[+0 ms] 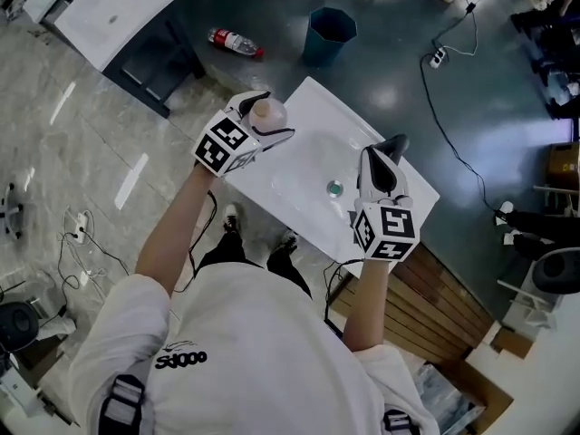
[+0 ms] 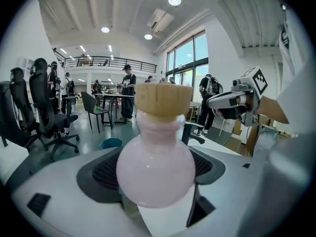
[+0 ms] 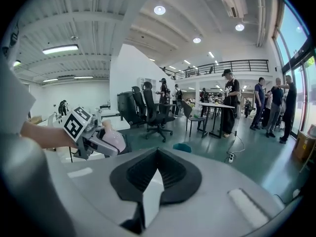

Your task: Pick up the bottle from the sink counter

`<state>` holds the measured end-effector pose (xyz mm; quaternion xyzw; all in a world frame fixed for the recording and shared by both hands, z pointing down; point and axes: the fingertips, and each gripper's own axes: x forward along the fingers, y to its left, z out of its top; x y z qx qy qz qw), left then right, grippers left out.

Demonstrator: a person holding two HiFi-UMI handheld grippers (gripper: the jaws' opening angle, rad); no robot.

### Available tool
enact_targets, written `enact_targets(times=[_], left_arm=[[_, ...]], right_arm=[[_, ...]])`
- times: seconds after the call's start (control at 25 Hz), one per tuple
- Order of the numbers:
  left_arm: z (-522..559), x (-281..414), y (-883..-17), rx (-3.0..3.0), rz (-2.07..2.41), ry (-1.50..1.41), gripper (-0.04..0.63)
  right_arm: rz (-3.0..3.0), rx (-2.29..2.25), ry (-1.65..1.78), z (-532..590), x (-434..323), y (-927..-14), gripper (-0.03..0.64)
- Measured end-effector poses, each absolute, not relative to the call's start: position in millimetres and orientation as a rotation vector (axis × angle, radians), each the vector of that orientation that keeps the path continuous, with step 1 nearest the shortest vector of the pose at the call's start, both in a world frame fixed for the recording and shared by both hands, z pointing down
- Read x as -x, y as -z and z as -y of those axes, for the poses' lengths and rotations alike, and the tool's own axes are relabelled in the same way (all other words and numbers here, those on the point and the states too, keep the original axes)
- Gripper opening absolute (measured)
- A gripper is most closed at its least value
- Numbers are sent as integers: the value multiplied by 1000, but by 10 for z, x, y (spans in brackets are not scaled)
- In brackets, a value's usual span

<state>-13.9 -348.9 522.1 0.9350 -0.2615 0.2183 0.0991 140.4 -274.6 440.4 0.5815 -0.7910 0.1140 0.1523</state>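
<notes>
At the 10 o'clock corner of the white sink counter (image 1: 299, 198), the left gripper (image 1: 265, 120) is seen in the head view. Only its own view shows the 2 jaws clamped on the round pink bottle (image 2: 155, 167), with the cork stopper (image 2: 163, 100) at 12 o'clock. At 3 o'clock the right gripper (image 1: 390, 152) is held over the counter. Its jaws are shown pressed together in its own view, with nothing between them.

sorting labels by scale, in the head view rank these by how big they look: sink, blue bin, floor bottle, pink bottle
1. sink
2. blue bin
3. floor bottle and pink bottle look alike; the pink one is nearer the camera and partly hidden in the left gripper, so unranked
</notes>
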Motion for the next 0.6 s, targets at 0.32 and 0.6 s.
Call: enact_targets(times=[0.32, 0.6], left_arm=[[3290, 399, -4579, -2841, 853, -591, 399], [3189, 771, -4148, -2855, 1015, -517, 400]], right_arm=[[2363, -1628, -210, 2903, -1231, -3999, 9], [2415, -1586, -140, 3041, -1053, -3790, 9]])
